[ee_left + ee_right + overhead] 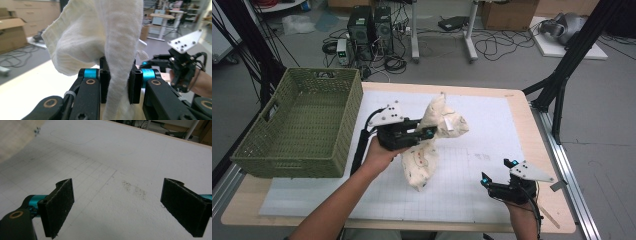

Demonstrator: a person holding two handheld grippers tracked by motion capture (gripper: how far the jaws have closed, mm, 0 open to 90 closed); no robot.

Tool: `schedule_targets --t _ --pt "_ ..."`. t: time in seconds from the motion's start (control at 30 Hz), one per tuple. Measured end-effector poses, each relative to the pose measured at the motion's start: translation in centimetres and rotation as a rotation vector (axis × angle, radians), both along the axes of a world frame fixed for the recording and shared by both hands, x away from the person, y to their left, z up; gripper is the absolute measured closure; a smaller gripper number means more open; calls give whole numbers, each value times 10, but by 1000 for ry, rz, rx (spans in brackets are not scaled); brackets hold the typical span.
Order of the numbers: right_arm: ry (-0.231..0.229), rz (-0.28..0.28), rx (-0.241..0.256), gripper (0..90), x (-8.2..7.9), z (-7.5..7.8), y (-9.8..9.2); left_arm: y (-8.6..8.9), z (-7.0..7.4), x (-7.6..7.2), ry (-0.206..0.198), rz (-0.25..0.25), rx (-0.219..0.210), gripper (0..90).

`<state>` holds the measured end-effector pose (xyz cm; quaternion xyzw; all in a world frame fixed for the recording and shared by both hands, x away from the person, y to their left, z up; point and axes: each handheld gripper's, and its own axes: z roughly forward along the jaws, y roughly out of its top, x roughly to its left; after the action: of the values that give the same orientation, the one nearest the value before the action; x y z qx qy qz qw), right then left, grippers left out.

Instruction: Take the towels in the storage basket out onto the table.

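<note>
A cream cloth garment (432, 140) with small dark specks hangs bunched above the white gridded mat (482, 125). My left gripper (432, 132) is shut on it mid-table, and in the left gripper view a fold of the white knit cloth (115, 50) is pinched between the two black pads (105, 86). Its lower end droops to the mat. My right gripper (498, 173) rests low at the front right, open, with nothing between its pads (60, 205) over the bare mat (120, 170). An edge of the cloth (15, 137) shows at the upper left of the right gripper view.
A green woven basket (299, 125) stands at the table's left, just left of my left hand. The wooden table edge (542, 150) runs along the right. Black frame legs, cables and computer towers (369, 30) stand on the floor behind the table.
</note>
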<state>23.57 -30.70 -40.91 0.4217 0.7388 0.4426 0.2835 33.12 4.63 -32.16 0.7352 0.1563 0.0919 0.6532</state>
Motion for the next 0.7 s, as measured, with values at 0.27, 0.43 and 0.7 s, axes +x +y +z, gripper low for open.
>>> schedule_targets --t 0.27,0.43,0.7 --pt "3 -3 0 109 -1 0 -2 -31 -38 -1 56 -69 33 751" --pt "4 -4 -3 109 0 -1 -2 -35 -68 7 115 -62 52 736" --pt "9 -2 -5 109 0 -3 -1 -19 -105 19 216 38 118 594"
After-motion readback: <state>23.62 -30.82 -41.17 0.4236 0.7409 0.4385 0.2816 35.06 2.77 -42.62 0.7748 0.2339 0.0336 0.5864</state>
